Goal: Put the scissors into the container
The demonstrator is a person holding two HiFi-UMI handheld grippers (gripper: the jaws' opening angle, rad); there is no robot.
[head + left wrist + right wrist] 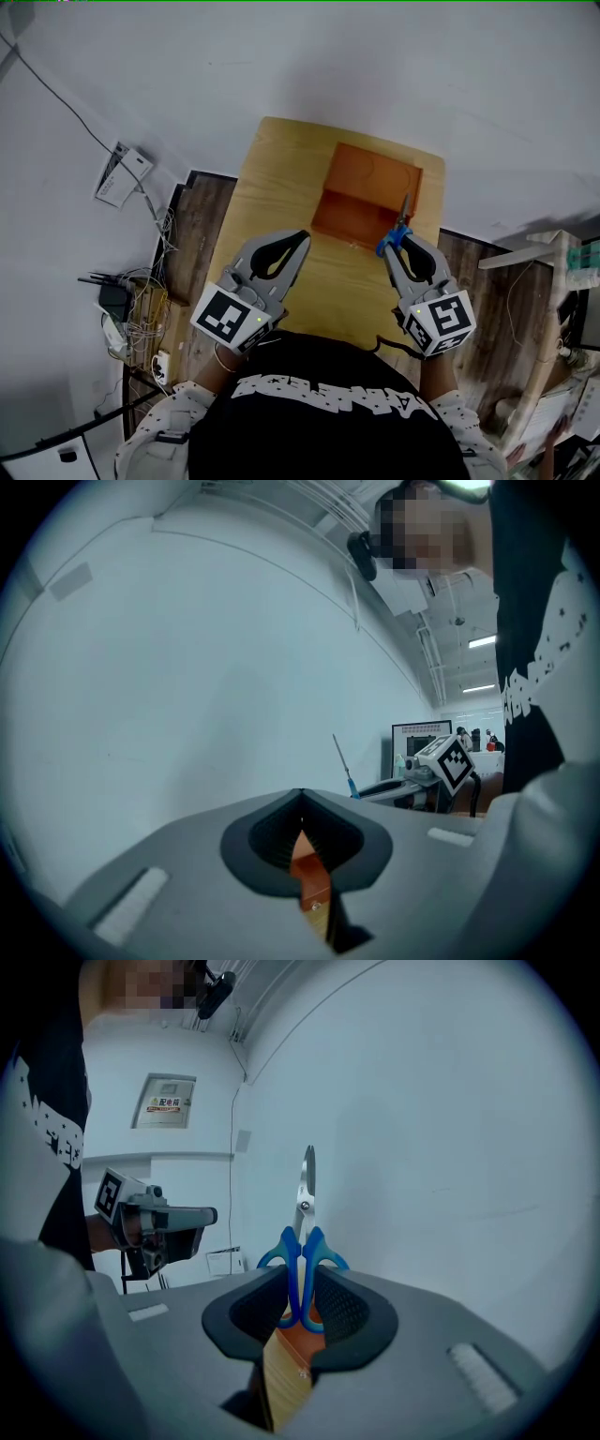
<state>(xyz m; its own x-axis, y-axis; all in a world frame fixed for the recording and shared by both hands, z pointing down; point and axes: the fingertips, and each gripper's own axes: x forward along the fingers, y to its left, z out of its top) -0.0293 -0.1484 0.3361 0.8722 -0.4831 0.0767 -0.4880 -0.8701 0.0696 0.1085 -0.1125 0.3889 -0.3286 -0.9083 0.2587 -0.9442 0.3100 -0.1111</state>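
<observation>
The right gripper [397,246] clamps the blue handles of the scissors [304,1241]; their closed blades run straight out along the jaws, tip away from the person, above the orange container [367,183]'s near right edge. The left gripper [298,240] has its jaws together, empty, over the wooden table [272,169]

Looks like we're in some office-lab space: bare white walls [422,75], a monitor [421,747], strip lights [481,642] overhead, a posted notice [165,1102], cable clutter [141,323] on the floor [202,225].
</observation>
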